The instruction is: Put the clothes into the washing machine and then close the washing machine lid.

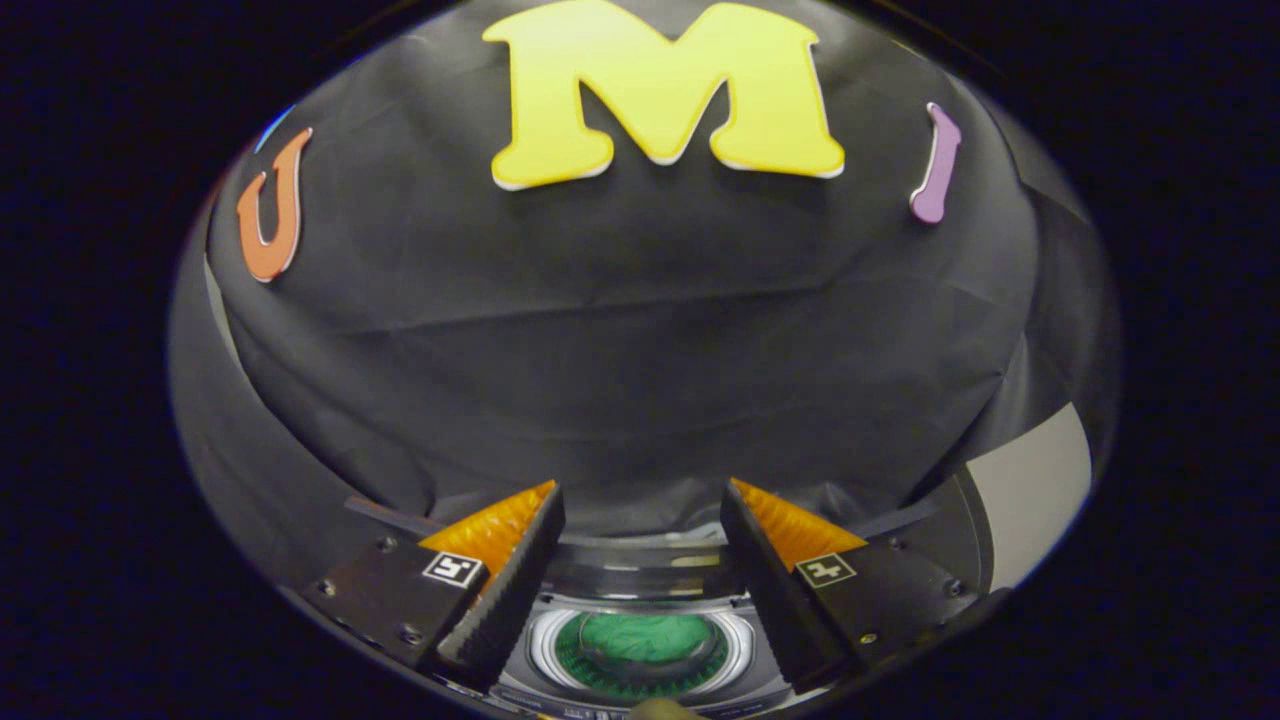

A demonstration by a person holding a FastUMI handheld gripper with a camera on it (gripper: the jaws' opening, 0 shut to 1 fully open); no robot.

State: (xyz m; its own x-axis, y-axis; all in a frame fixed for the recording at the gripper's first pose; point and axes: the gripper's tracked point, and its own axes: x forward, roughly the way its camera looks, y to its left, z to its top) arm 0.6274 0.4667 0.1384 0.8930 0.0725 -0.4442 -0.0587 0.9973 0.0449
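My gripper point(640, 500) hangs open above the washing machine point(640, 680), with a wide gap and nothing between its fingers. Below and between the fingers I see the machine's round drum opening, ringed in pale metal. Green cloth point(640, 640) lies inside the drum. A curved dark band point(640, 570) runs just beyond the opening, between the fingers; whether it is the raised lid or the machine's back rim I cannot tell. The fingertips point at the black booth wall well beyond the machine.
Black cloth point(620, 330) hangs as the wall behind the machine. A pale grey panel point(1035, 500) shows to the right of the right finger. A small yellowish thing point(665, 710) peeks in at the near rim of the machine.
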